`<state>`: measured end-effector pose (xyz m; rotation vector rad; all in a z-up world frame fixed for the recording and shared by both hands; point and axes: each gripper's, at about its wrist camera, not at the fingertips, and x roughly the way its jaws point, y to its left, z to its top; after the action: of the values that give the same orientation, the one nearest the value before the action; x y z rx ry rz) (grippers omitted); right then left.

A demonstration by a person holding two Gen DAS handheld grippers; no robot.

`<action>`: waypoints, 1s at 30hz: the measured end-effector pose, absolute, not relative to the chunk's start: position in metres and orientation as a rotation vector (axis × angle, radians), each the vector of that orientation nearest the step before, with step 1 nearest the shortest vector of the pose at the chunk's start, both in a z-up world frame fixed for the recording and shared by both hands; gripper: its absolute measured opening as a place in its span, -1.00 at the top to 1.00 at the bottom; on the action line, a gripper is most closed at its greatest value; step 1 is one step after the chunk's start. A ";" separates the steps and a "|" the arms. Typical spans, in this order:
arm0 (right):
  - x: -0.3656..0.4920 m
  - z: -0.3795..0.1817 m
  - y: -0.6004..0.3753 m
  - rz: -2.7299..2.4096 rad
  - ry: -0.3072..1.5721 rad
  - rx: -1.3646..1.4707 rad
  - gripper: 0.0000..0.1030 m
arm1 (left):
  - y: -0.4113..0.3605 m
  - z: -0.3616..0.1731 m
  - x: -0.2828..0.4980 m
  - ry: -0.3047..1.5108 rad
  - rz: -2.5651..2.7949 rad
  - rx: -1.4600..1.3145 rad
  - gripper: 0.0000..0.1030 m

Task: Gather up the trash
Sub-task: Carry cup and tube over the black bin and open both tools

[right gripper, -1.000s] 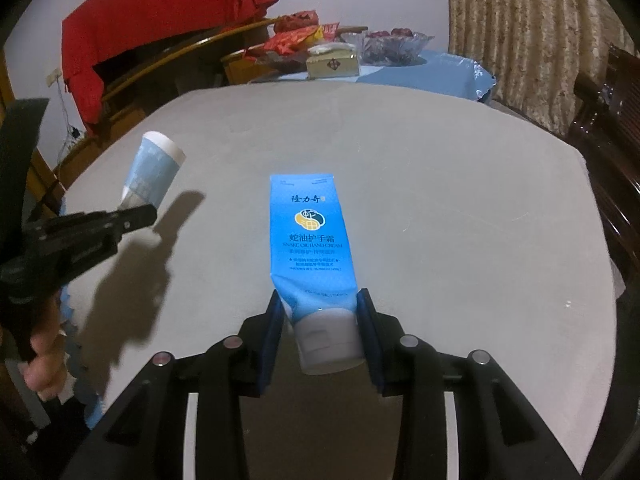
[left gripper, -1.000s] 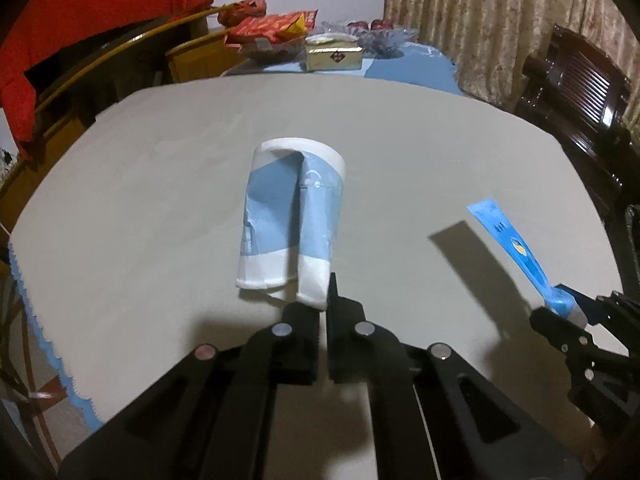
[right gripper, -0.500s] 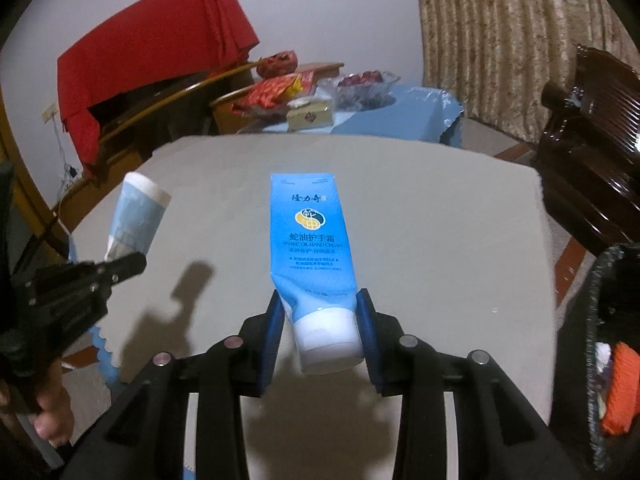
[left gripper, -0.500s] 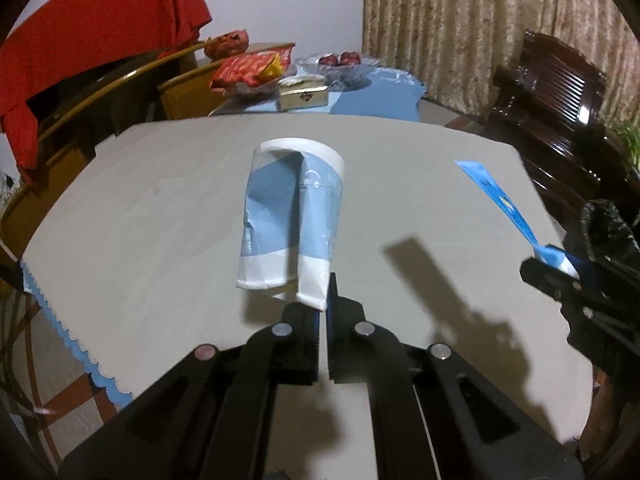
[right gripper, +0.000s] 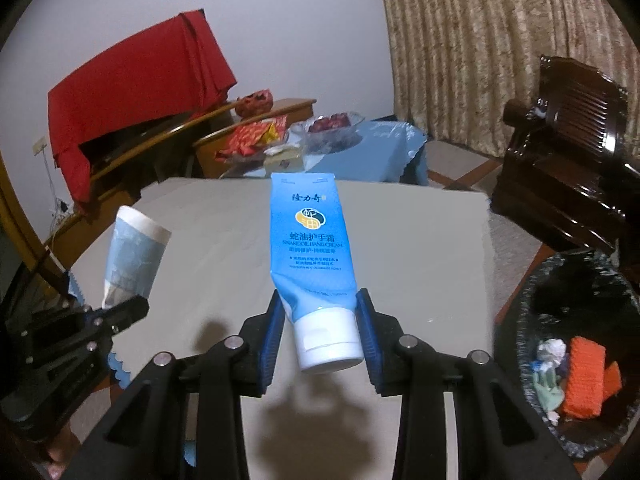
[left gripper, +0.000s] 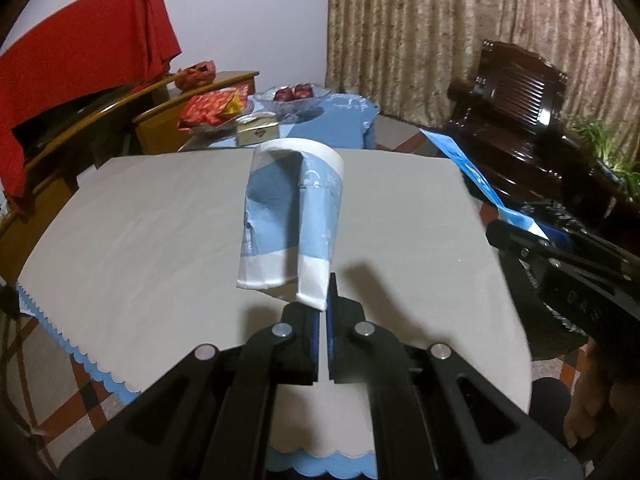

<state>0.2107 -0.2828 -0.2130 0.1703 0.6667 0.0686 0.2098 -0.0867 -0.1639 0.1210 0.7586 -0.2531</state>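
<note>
jutting beyond right claw (right gripper: 320,326) — hand-cream tube (right gripper: 310,248)

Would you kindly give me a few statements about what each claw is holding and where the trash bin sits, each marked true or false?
1. The left claw is shut on the crushed paper cup. True.
2. The right claw grips a hand cream tube near its white cap. True.
3. The tube lies flat on the table. False: it is held up above the table.
4. The black-lined trash bin has nothing in it. False: orange and pale scraps lie inside.
5. The bin sits to the right of the table in the right wrist view. True.
</note>
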 end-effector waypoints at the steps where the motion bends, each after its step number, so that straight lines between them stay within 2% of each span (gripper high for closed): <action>1: 0.207 -0.209 -0.286 0.064 0.661 0.171 0.31 | -0.091 -0.161 0.206 0.756 -0.263 0.122 0.96; 12: 0.170 -0.174 -0.321 0.000 0.600 0.157 0.31 | -0.134 -0.133 0.174 0.721 -0.337 0.148 0.96; 30: 0.111 -0.171 -0.433 -0.194 0.590 0.173 0.31 | -0.258 -0.128 0.148 0.709 -0.531 0.238 0.96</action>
<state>0.1110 -0.4334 -0.1708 0.1734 0.5898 -0.1936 0.1480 -0.2580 -0.1281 0.2376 0.7085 -0.5308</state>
